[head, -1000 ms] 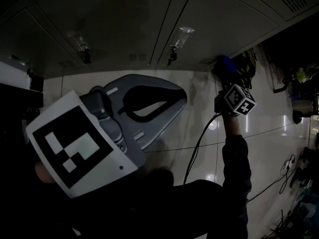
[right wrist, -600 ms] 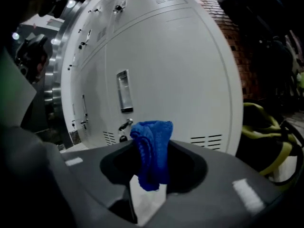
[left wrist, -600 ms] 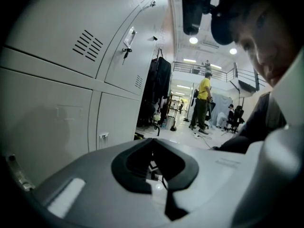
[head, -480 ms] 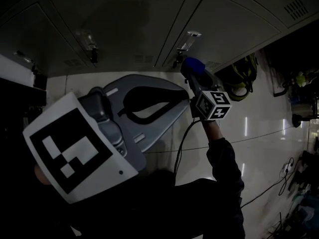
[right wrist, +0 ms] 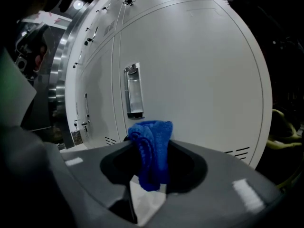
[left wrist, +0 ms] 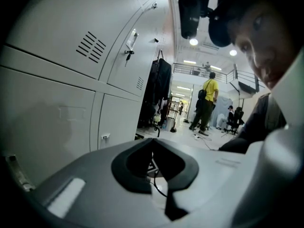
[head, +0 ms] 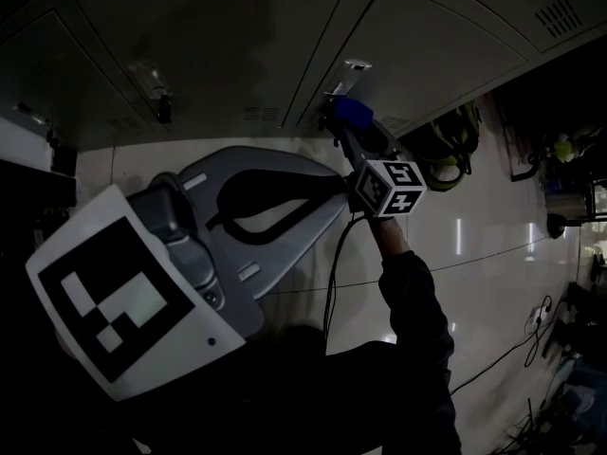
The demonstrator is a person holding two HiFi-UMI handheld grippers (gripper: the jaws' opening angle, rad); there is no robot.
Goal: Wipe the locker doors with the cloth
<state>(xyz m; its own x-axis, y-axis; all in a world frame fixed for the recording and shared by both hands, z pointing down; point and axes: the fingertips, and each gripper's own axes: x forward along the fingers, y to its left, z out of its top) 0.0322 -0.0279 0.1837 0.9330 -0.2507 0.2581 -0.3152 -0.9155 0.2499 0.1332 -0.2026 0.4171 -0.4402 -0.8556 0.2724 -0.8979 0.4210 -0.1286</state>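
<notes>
Room first: a row of pale grey metal locker doors (head: 218, 55) on a glossy tiled floor (head: 474, 245) that throws back the ceiling lights. The head view is really dim. Loose cables (head: 531, 335) lie across the floor off to the right, and a yellow-green bag (head: 453, 154) sits at the foot of the lockers. The left gripper view looks down the locker row into a bright hall, with a dark coat (left wrist: 159, 87) hanging by the lockers and a person in a yellow shirt (left wrist: 207, 99) standing further back.

The blue cloth (right wrist: 151, 151) is pinched in the right gripper (head: 346, 131), whose jaws are closed tight on it. It's bunched into a thick roll. Its long axis runs along the jaws: the top end pokes out past the tips toward the locker door, and the bottom end hangs back into the hollow between the jaws. In the right gripper view it sits just below the door's recessed metal handle plate (right wrist: 134, 90), with the vent slots (right wrist: 236, 152) lower right. It's right up at the door, but I can't tell if it's actually touching the metal.

The left gripper (head: 334, 186) is held up close to the head camera, well away from the lockers. Its tips meet and there's nothing in it. Through its hollow you only see the right gripper's cable (head: 334, 263).
</notes>
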